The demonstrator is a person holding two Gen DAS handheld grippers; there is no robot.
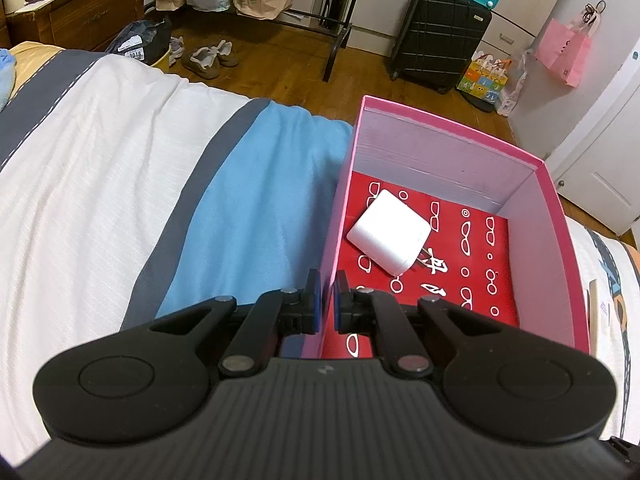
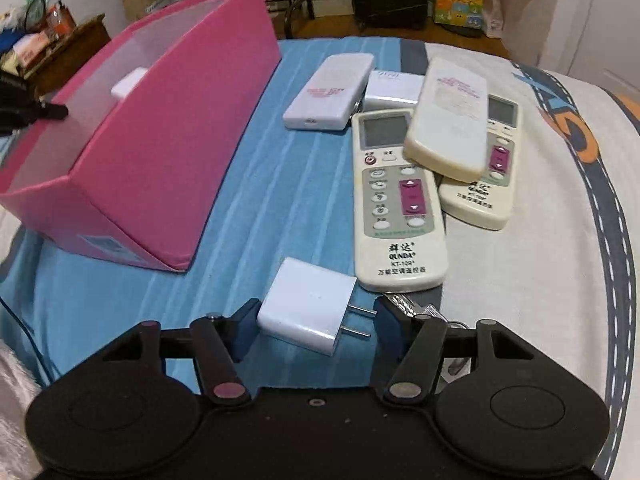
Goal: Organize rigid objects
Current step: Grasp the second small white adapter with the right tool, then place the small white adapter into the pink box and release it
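Right wrist view: the right gripper [image 2: 316, 326] sits low over the blue blanket [image 2: 260, 208], its fingers spread wide either side of a white plug [image 2: 306, 312] lying flat with its prongs pointing toward 3 o'clock. The left pad is at the plug's body; the right pad stands just off the prong tips, so nothing is squeezed. Some keys [image 2: 416, 306] lie just beside the right finger. At 12 o'clock lies a white remote [image 2: 398, 200], face up. Beyond it at 1 o'clock a cream remote [image 2: 450, 118] rests face down across a second face-up remote [image 2: 486, 184]. Farther on are a face-down white remote [image 2: 330, 90] and a small white box [image 2: 394, 86]. The pink bin [image 2: 172, 152] stands at 10 o'clock, apart from the remotes.

Left wrist view: the left gripper [image 1: 326, 296] has its fingers drawn close with a narrow gap, straddling the near left wall of the bin [image 1: 568, 248]; I cannot tell whether they pinch it. Inside, on the red patterned floor, another white plug [image 1: 388, 236] lies at 1 o'clock. Past the bed, a black suitcase [image 1: 440, 36] stands on the floor.
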